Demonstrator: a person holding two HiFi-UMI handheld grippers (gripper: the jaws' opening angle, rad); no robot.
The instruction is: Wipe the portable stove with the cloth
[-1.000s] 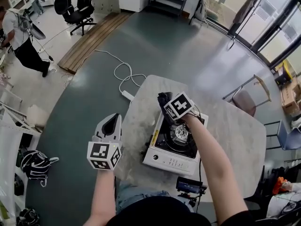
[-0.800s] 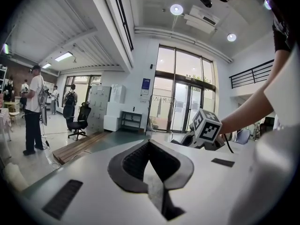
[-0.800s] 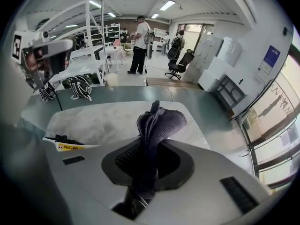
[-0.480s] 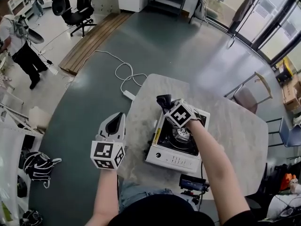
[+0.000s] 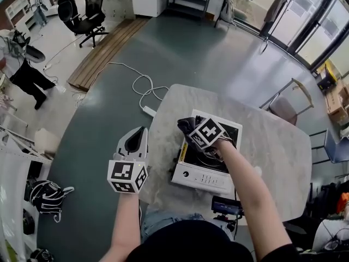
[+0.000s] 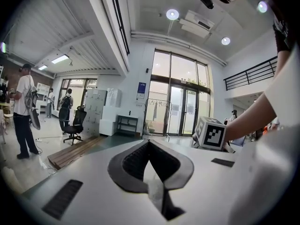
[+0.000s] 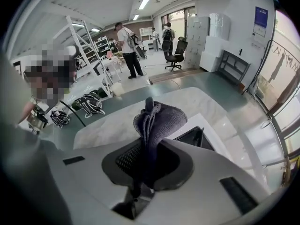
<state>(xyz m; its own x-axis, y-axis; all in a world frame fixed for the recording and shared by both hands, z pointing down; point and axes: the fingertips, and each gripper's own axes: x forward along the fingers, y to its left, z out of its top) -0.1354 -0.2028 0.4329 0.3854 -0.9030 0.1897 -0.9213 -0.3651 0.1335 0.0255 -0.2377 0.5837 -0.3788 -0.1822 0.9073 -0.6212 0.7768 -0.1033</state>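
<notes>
Portable stove (image 5: 200,180) lies right under the right gripper (image 5: 191,130) in the head view, on the marble table (image 5: 272,146). That gripper is clamped on the dark cloth (image 5: 184,124), which hangs over the stove's corner on the side of the left gripper (image 5: 140,133). The left gripper hovers well apart from the stove, beyond the table's edge and above the floor. The wiping looks to be in hand, with the cloth at the edge of a pass. The marker cube and forearm cover much of the cooking surface, so the burner is hard to make out, and I cannot tell whether the cloth is touching the stove.

From the left gripper view, the left gripper's (image 6: 149,145) jaws are closed together with nothing between them. The right gripper's marker cube (image 6: 211,133) shows off to its right, but the stove itself is hidden behind the gripper body.

From the right gripper view, the bunched cloth (image 7: 158,120) stands pinched between the jaws of the right gripper (image 7: 146,150). Only a dark corner of the stove (image 7: 194,137) peeks out just right of the jaws, the rest being cut off by the body. Next, I judge, the cloth must be pressed down and drawn back across the top, keeping the grip firm.
</notes>
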